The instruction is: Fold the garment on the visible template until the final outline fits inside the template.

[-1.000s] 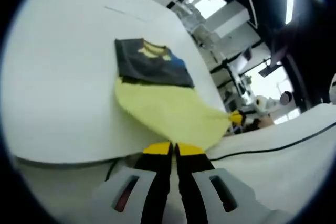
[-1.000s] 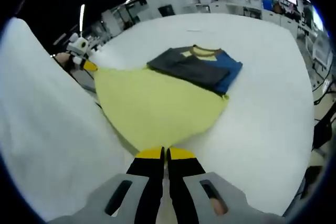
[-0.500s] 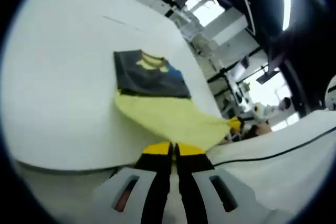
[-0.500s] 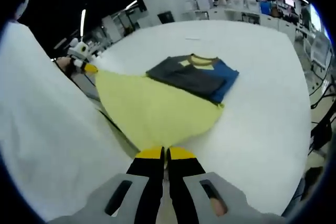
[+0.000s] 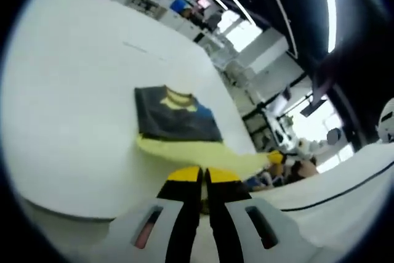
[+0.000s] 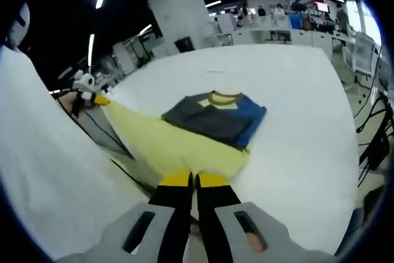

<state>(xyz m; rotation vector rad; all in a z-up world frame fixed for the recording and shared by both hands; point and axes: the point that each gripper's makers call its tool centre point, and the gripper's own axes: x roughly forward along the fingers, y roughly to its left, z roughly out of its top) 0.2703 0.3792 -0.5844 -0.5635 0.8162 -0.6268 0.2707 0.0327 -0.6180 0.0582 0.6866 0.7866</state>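
A garment lies on the white table (image 5: 68,90): its folded upper part (image 5: 175,121) is dark grey with a blue sleeve and a yellow collar, and its yellow lower part (image 5: 203,155) is lifted off the table. My left gripper (image 5: 202,177) is shut on one yellow hem corner. The right gripper (image 5: 275,157) shows at the right, holding the other corner. In the right gripper view the folded part (image 6: 212,118) lies ahead, the yellow cloth (image 6: 166,146) stretches between my right gripper (image 6: 192,180), shut on it, and the left gripper (image 6: 92,95) at the left.
A thin grey line (image 5: 143,50) is marked on the table beyond the garment. The person's white sleeve (image 6: 55,177) fills the left of the right gripper view. Desks and equipment (image 6: 289,20) stand beyond the table's far edge.
Both grippers have risen and lifted the yellow lower part, which now looks narrower and more stretched between them. The folded dark part has stayed in place.
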